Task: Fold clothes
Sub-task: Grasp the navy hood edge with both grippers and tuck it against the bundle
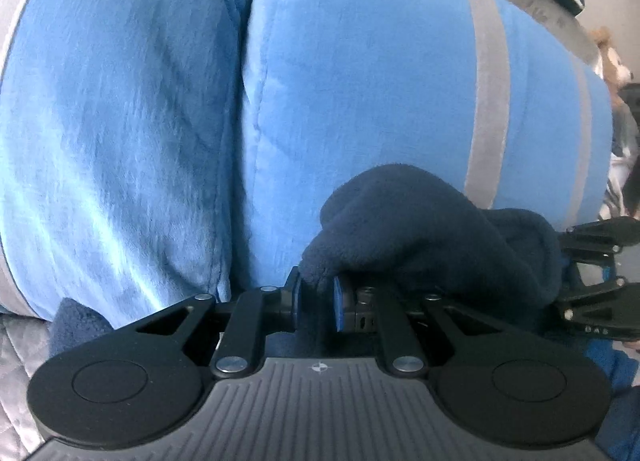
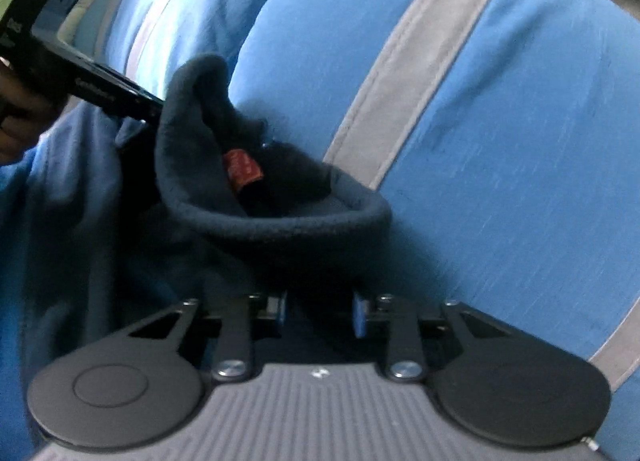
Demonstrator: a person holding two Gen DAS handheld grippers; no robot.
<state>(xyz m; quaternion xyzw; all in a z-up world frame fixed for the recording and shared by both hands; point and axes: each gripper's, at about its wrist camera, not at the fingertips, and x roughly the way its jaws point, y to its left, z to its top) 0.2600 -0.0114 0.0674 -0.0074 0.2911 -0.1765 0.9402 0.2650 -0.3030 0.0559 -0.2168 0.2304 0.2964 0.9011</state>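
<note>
I have the dark fleece collar (image 2: 276,197) bunched against the blue cushions (image 2: 500,121). My left gripper (image 1: 318,297) is pinched nearly closed on one side of it. My right gripper (image 2: 320,311) has its blue pads at the collar's lower fold, jaws narrowed with fleece between them; I cannot tell whether they press yet. To do this well, I would make both grips firm, then draw the collar straight, evenly, before folding.
</note>
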